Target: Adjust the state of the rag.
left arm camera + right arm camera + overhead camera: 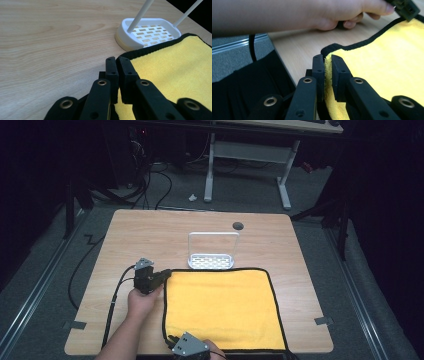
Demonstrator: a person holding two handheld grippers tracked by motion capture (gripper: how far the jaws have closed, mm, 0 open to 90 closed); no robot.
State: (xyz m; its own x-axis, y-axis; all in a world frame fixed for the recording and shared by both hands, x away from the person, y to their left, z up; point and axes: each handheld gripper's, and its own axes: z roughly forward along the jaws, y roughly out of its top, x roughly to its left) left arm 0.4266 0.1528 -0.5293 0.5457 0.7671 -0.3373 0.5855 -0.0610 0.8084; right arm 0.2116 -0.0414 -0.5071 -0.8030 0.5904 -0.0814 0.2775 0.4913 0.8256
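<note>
A yellow towel [225,305] with black trim lies flat on the near right half of the wooden table [150,235]. At its far left corner my left gripper [167,274] is shut on the towel's edge; in the left gripper view the jaws [117,62] meet with yellow cloth [175,72] pinched low between them. My right gripper [171,339] is at the near left corner. In the right gripper view its jaws [327,61] are shut on the towel's [387,62] raised trimmed edge.
A white slotted dish [211,261] with a tall wire handle stands just beyond the towel's far edge, close to the left gripper [150,32]. A round hole [238,225] sits farther back. Black cables [112,305] trail off the table's near left. The left hand [312,15] crosses above.
</note>
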